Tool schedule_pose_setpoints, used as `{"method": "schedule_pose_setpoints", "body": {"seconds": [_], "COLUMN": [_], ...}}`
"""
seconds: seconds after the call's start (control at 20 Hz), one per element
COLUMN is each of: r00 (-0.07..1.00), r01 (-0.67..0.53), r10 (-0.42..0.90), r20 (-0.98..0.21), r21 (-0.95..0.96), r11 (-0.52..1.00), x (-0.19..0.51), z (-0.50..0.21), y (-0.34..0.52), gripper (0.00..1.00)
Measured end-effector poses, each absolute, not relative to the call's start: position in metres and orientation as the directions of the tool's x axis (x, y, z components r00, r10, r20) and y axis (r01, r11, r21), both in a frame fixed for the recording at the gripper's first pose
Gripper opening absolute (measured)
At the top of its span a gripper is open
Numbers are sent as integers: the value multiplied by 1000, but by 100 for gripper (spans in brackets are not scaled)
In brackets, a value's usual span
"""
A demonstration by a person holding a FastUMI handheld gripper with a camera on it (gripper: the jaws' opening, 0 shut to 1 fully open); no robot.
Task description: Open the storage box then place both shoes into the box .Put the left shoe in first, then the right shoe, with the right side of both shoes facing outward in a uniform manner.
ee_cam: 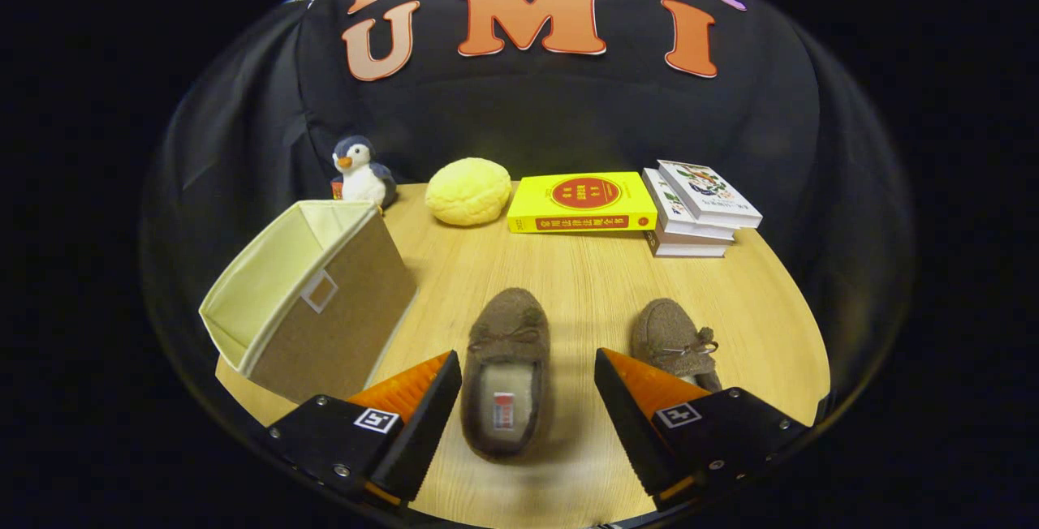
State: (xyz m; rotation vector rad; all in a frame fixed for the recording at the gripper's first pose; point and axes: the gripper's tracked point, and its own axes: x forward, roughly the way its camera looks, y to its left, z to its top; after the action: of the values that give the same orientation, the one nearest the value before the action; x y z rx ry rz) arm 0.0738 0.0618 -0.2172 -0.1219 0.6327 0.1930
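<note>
On the wooden worktop [584, 286] the fabric storage box [312, 298] sits tipped, open, nothing visible inside, left of the gripper [528, 371]. Gripper fingers spread wide, holding nothing. Two brown slippers: one slipper [505, 367] lies between them, the second slipper [672, 342] half hidden behind the right finger. Beyond: yellow book [581, 201], two stacked books [698, 208], yellow cushion [468, 191], one toy penguin [360, 172].
</note>
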Motion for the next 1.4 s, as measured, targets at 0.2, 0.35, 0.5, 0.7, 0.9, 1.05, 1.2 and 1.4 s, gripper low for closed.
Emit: {"method": "schedule_pose_setpoints", "body": {"seconds": [0.2,0.35,0.5,0.7,0.9,1.05,1.2,1.4], "r00": [768,756,743,719,722,712,710,717], "r01": [-211,-205,-201,-218,-230,-241,-221,-187], "r10": [111,104,106,114,125,131,115,131], "r20": [-630,-646,-661,-685,-680,-690,-695,-684], "r21": [-86,-83,-70,-67,-67,-66,-65,-8], "r11": [974,975,977,974,971,968,973,982], "x": [82,90,100,109,119,120,122,124], "z": [-247,-264,-279,-297,-305,-312,-313,-297], "y": [48,42,40,42,51,59,59,59], "gripper": [99,97,86,74,48,23,4,1]}}
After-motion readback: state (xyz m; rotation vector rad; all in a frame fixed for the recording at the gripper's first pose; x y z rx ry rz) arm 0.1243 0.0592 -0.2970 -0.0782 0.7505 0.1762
